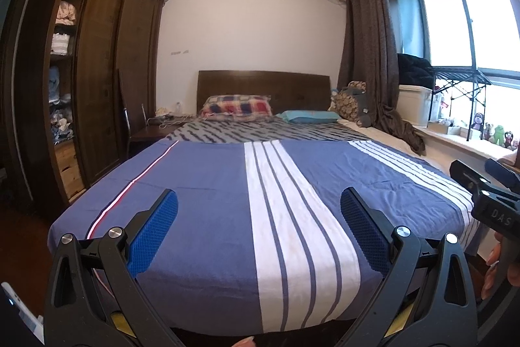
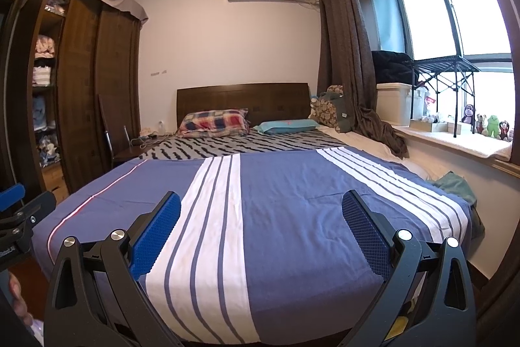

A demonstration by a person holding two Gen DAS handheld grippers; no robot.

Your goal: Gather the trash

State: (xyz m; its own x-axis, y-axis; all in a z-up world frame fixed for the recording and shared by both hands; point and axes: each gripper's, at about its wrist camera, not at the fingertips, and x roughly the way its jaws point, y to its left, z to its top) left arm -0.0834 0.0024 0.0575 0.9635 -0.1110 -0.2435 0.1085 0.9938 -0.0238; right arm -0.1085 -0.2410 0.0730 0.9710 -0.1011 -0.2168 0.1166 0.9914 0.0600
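Above the striped bed (image 1: 201, 210), both tongs (image 1: 259, 226) gape.

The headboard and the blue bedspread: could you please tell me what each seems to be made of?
The headboard looks like dark-stained wood with a low sheen, showing faint panel lines. The bedspread looks like matte woven cloth, probably cotton, given its soft creases and printed white stripes.

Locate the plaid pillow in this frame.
In both views the plaid pillow lies at the bed's head on the left, against the headboard, beside the teal pillow.
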